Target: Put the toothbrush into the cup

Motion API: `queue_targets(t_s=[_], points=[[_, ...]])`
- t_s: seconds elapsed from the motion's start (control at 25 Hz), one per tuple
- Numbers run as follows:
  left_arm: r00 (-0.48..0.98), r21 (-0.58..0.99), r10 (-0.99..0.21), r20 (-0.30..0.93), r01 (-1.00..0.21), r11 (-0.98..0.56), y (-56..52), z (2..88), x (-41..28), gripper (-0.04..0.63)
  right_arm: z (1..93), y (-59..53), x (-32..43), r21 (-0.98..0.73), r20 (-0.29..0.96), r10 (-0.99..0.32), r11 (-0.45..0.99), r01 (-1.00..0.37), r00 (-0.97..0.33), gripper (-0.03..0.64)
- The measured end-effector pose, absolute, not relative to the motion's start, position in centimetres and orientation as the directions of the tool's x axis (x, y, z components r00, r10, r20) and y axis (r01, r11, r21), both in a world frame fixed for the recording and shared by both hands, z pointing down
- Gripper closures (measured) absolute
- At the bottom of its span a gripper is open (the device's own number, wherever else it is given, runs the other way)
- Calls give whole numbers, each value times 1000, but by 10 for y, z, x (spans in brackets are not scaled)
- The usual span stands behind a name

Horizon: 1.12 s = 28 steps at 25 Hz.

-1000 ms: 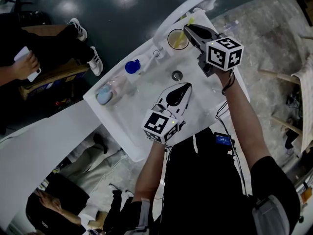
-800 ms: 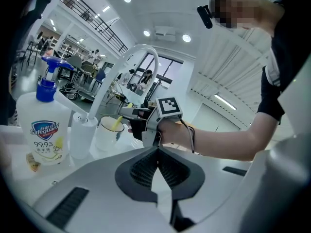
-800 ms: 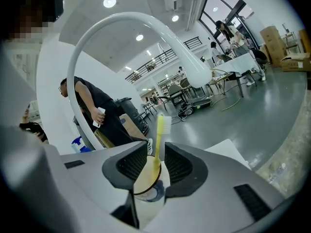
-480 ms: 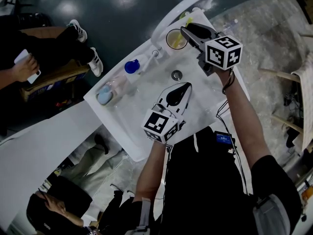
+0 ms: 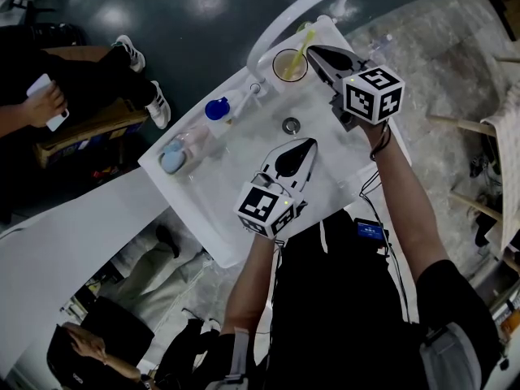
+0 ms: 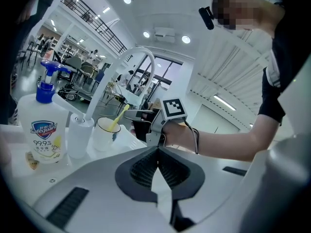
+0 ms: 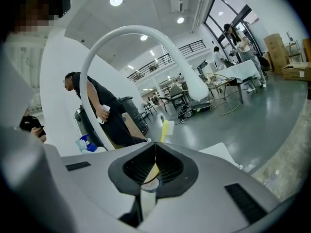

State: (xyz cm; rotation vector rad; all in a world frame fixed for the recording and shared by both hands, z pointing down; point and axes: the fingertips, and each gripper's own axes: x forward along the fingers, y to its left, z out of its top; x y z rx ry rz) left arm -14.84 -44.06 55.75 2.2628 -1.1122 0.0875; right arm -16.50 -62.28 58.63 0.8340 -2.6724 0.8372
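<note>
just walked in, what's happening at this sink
A person works at a white sink with a handheld gripper in each hand. The yellow toothbrush already stands in the cup by the faucet. The right gripper sits just beside it, its jaws just closed with nothing between them. The left gripper hovers shut and empty over the sink.

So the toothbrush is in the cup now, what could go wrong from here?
1. The right gripper, its jaws just closed with nothing between them, sits right beside the leaning toothbrush. Pulling away carelessly might flick it out.
2. A bump could also tip the cup, which stands near the edge of the sink.
</note>
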Motion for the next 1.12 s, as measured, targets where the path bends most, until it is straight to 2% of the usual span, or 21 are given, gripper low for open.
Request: queue_targets(t_s=[0.48,0.96,1.12], points=[[622,468,-722,304,-757,-455,-435,543,-154,588,551,-584,-153,-369,345,-450,742,-560,-824,601],[613,415,-752,243,-767,-490,-419,493,-152,588,492,-494,-135,-304,329,-394,816,-492,-858,601],[610,398,-758,231,-770,-498,-408,476,-150,588,468,-460,-130,-329,310,-375,820,-469,-874,601]])
